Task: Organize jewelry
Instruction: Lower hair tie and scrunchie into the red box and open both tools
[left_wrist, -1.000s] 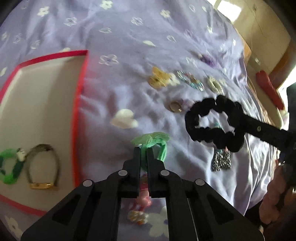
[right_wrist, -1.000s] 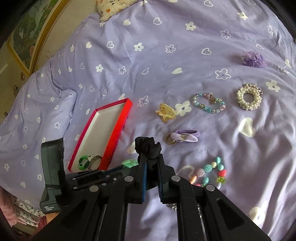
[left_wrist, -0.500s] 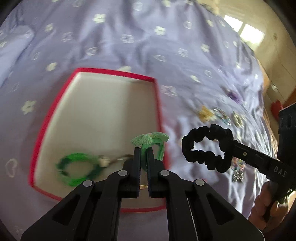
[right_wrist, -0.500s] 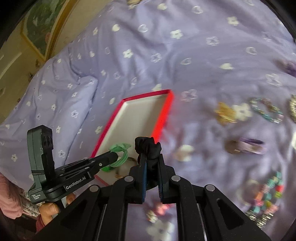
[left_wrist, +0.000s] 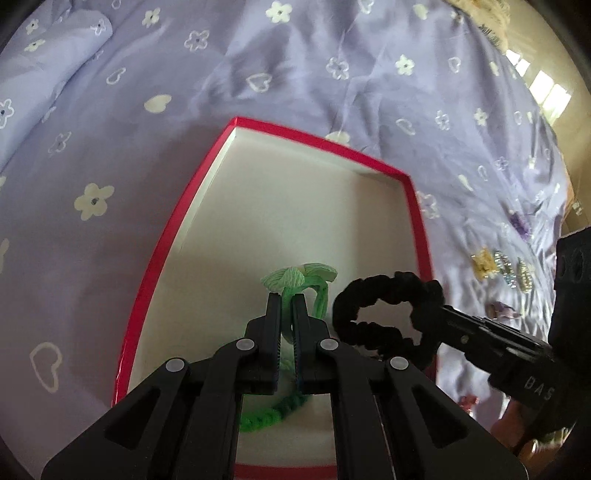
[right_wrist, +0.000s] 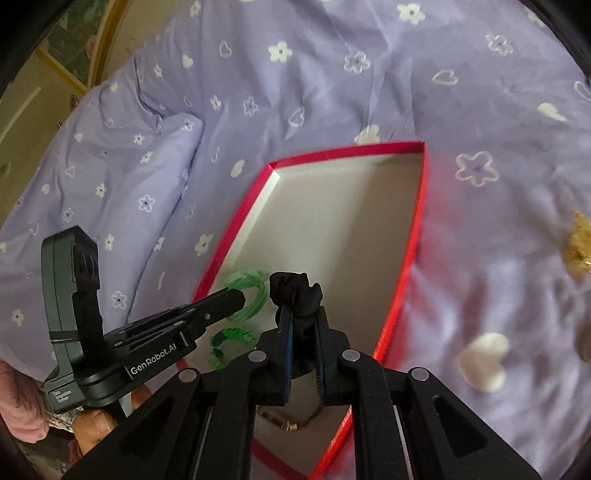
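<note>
Now both grippers hover over the red-rimmed box (left_wrist: 162, 254) on the bed, left gripper (left_wrist: 286, 299) clamped on a pale green hair tie (left_wrist: 299, 277) (another green one lies inside), right gripper (right_wrist: 301, 314) pinching a black scrunchie (right_wrist: 295, 291).

I see most of the white floor of the shallow red-rimmed cardboard box (left_wrist: 369, 158) lying bare toward its far end, so there is open room there. At the near end a bright green braided hair tie (right_wrist: 231, 341) and a gold-clasped band (right_wrist: 291, 424) take up the floor. The lilac flower-printed bedsheet (left_wrist: 258, 74) beyond the box lies open.
</note>
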